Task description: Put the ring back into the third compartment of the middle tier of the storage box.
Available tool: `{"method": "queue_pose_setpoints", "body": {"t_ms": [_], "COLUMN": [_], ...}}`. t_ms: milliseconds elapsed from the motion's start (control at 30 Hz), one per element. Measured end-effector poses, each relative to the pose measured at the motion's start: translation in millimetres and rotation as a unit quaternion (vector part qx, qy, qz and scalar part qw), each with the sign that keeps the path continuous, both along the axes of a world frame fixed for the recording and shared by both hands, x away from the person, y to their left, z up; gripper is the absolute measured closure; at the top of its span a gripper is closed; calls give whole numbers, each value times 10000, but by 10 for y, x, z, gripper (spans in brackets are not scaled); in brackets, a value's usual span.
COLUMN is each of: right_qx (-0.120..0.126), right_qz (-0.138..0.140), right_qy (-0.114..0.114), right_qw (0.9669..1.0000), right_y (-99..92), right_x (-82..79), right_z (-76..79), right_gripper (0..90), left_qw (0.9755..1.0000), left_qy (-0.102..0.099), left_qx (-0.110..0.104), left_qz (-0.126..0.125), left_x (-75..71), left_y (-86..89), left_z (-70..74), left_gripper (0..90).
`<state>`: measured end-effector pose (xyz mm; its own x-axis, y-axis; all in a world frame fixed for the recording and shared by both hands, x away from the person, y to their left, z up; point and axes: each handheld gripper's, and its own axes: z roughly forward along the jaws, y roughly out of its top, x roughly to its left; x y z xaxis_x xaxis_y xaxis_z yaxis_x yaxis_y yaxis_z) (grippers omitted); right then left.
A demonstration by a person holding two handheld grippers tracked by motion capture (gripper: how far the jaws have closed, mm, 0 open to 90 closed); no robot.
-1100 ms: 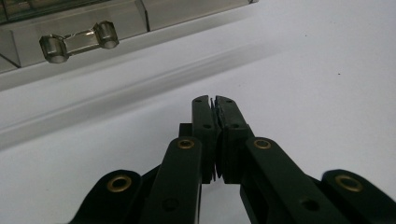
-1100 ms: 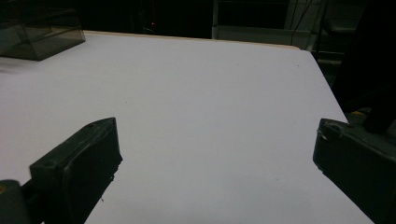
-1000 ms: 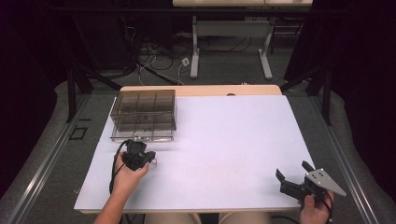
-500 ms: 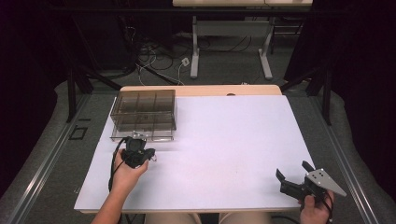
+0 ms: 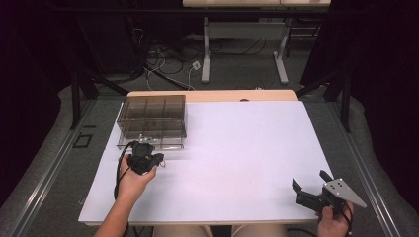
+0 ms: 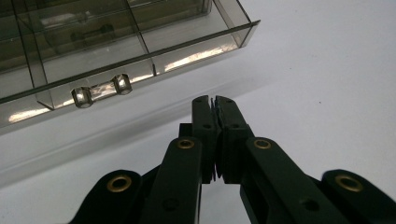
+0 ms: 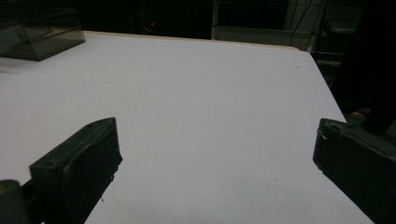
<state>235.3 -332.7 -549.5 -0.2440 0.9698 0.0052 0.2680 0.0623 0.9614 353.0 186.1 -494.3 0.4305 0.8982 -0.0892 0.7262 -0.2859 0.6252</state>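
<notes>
Approach to the drawer pull: the left gripper (image 6: 215,100), jaws pressed together on nothing, sits just near of the smoky transparent plastic drawer organiser (image 5: 153,121) at far left, whose two-post handle (image 6: 102,90) must next be grasped, while the right gripper (image 5: 312,186) rests apart, jaws spread.

A compartmented box (image 5: 153,118) stood at the far left of the table (image 5: 237,148), its drawer front with two knobs (image 6: 100,91) facing the near edge. The left hand-held gripper (image 5: 144,159) sat just before that box, near its front. The right hand-held gripper (image 5: 309,190) lay well apart, at the table's near right corner, with a desk frame (image 5: 244,44) on the floor behind the table.
</notes>
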Motion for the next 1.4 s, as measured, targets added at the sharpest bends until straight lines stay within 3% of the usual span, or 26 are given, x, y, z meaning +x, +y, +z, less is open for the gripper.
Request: {"method": "queue_pose_setpoints", "body": {"t_ms": [1400], "right_qx": [-19], "right_qz": [2], "right_qy": [18], "right_qw": [10000], "right_y": [-12], "right_x": [-5], "right_z": [3], "right_gripper": [3], "left_qw": [9995], "left_qy": [-321], "left_qx": [-38], "left_qz": [69], "left_x": [133], "left_y": [-68], "left_z": [323], "left_gripper": [878]}}
